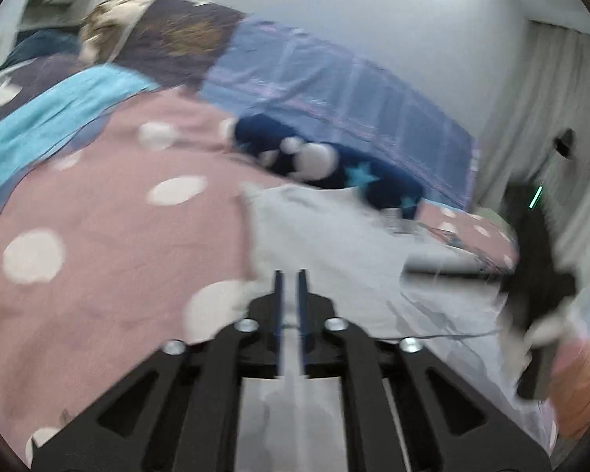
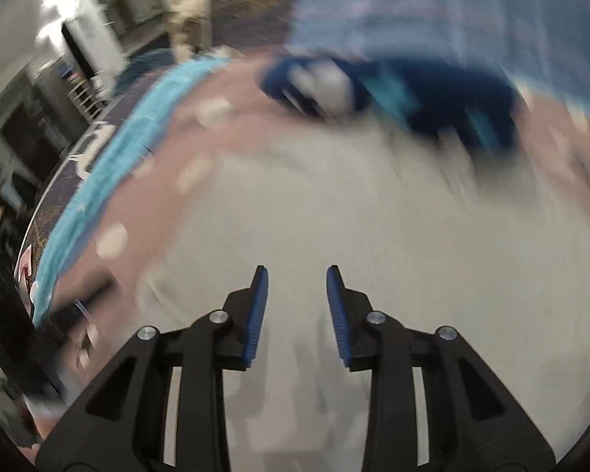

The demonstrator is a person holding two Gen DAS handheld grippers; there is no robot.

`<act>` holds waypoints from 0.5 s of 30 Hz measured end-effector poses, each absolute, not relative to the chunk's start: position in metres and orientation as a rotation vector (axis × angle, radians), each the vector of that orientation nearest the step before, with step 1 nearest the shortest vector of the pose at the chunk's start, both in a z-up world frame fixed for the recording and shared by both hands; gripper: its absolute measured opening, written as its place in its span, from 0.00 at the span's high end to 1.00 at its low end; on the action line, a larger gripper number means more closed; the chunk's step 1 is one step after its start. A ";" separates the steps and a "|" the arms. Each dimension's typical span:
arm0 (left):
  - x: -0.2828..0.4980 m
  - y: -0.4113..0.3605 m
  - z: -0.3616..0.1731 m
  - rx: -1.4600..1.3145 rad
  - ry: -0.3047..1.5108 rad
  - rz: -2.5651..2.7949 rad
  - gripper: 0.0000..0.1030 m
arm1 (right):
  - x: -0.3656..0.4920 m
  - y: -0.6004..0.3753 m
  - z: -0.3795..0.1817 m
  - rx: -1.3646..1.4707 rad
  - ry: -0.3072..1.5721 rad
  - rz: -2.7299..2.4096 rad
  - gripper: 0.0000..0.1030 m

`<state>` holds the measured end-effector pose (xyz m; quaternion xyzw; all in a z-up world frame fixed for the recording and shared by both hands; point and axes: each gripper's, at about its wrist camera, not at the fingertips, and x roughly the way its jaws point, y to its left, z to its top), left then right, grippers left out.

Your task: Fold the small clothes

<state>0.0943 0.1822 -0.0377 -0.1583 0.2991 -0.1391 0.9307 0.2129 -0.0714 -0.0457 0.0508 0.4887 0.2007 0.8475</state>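
Garment: your pale grey cloth (image 1: 334, 244) lies on the pink dotted bedcover (image 1: 110, 212), below both claws.
Left gripper (image 1: 290, 275): narrow gap, nothing pinched.
Right gripper (image 2: 297, 271): jaws apart, empty.

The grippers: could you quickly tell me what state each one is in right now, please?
Left gripper: jaws narrowly apart, nothing visibly clamped, above the pale grey garment.
Right gripper: open, empty, over the same garment.
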 end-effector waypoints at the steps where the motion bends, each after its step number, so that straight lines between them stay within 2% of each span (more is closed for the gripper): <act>1: 0.099 0.175 -0.037 -0.311 0.631 -0.294 0.75 | 0.209 -0.083 -0.060 0.131 1.064 0.387 0.82; 2: 0.109 0.165 -0.041 -0.289 0.683 -0.292 0.74 | 0.207 -0.096 -0.079 0.187 1.074 0.375 0.85; 3: 0.122 0.154 -0.051 -0.249 0.746 -0.263 0.73 | 0.203 -0.108 -0.090 0.266 1.003 0.416 0.88; 5: 0.145 0.143 -0.083 -0.178 0.886 -0.199 0.71 | 0.207 -0.122 -0.096 0.371 1.000 0.441 0.96; 8: 0.150 0.144 -0.080 -0.176 0.896 -0.181 0.71 | 0.211 -0.129 -0.100 0.448 1.025 0.444 0.98; 11: 0.144 0.134 -0.079 -0.104 0.876 -0.151 0.71 | 0.192 -0.132 -0.083 0.387 1.009 0.408 0.98; 14: 0.142 0.133 -0.073 -0.082 0.866 -0.128 0.71 | 0.148 -0.149 -0.041 0.164 0.834 0.325 0.90; 15: 0.140 0.131 -0.070 -0.078 0.864 -0.115 0.71 | 0.131 -0.162 -0.027 0.065 0.771 0.263 0.78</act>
